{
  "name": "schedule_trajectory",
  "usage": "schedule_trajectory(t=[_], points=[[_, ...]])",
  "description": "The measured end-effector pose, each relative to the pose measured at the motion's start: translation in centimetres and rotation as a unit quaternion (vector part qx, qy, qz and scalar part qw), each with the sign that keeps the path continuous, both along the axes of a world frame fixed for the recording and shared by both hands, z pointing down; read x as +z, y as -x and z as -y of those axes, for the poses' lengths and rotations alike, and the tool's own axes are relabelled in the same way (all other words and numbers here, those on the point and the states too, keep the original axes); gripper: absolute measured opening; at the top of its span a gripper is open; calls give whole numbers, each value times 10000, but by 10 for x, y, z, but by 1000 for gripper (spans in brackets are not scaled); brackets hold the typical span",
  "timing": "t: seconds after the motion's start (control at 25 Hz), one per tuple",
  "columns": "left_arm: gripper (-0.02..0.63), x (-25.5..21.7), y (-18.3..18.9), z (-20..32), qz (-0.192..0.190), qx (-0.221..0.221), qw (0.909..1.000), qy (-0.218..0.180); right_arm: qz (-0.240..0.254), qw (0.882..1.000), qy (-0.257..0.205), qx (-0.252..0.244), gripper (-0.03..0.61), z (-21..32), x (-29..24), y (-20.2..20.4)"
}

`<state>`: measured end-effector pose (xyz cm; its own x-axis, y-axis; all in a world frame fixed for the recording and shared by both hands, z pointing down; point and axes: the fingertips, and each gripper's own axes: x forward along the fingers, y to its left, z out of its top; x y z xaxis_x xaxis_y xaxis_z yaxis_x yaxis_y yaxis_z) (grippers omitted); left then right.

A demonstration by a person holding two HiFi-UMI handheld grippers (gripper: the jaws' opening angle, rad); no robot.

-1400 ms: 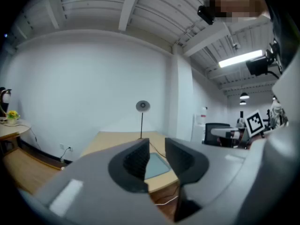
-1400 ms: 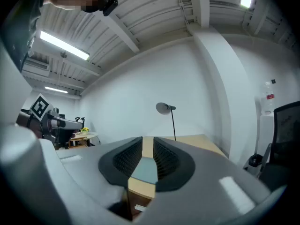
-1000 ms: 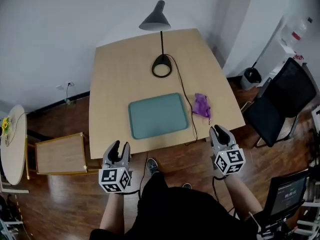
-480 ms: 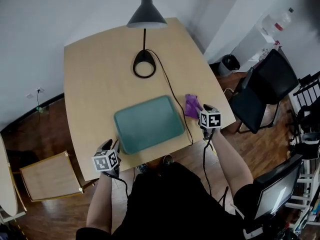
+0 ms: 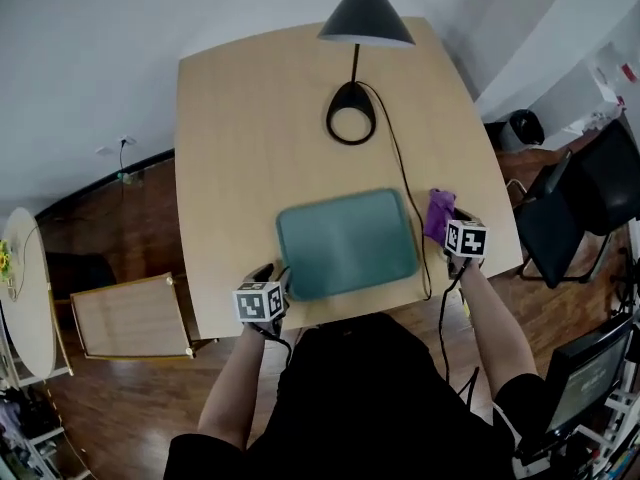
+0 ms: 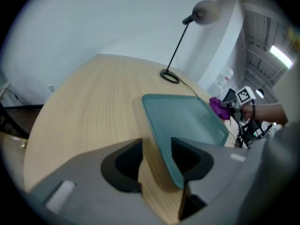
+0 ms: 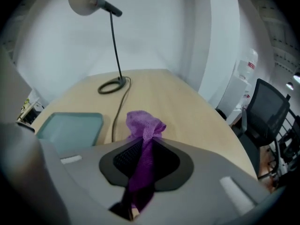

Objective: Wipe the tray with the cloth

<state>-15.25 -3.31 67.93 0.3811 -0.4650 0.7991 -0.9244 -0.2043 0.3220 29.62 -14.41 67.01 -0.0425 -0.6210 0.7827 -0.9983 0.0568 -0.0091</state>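
A teal tray point(image 5: 347, 243) lies on the wooden table point(image 5: 240, 148) near its front edge. My left gripper point(image 5: 272, 271) is at the tray's front left corner. In the left gripper view its jaws point(image 6: 157, 146) are opening, with the tray's point(image 6: 187, 118) near edge between them and no pad pressing on it. A purple cloth point(image 5: 437, 213) sits just right of the tray. My right gripper point(image 5: 450, 223) is shut on it. In the right gripper view the cloth point(image 7: 143, 125) stands up pinched between the jaws point(image 7: 145, 149).
A black desk lamp point(image 5: 365, 13) stands at the far side on a ring base point(image 5: 351, 126). Its cable point(image 5: 405, 188) runs down along the tray's right edge, between tray and cloth. A low wooden side table point(image 5: 130, 318) is at the left, a black chair point(image 5: 590, 198) at the right.
Both grippers have moved forward from off the table's front edge. The left one has reached the tray's corner, and the right one has come to the purple cloth and closed on it.
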Motion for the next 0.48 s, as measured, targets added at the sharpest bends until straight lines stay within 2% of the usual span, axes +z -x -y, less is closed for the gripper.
schedule_trajectory(t=[0.08,0.16,0.2,0.36,0.48], points=[[212,5,-4,-7,27,163,9998,76,206,9987,-449,-155,61,6,-22,20],[202,9,-2,-15,208,283,9992,165,309,9965,-606,-494,61,13,-33,49],[172,13,-1,-19,327,323,9987,219,310,9953,-596,-691,61,18,-34,64],[89,18,-8,-25,574,482,9968,279,-88,9920,-189,-1245,63,35,-22,109],[83,18,-10,-27,637,545,9962,249,-486,9861,253,-1569,63,42,-1,139]])
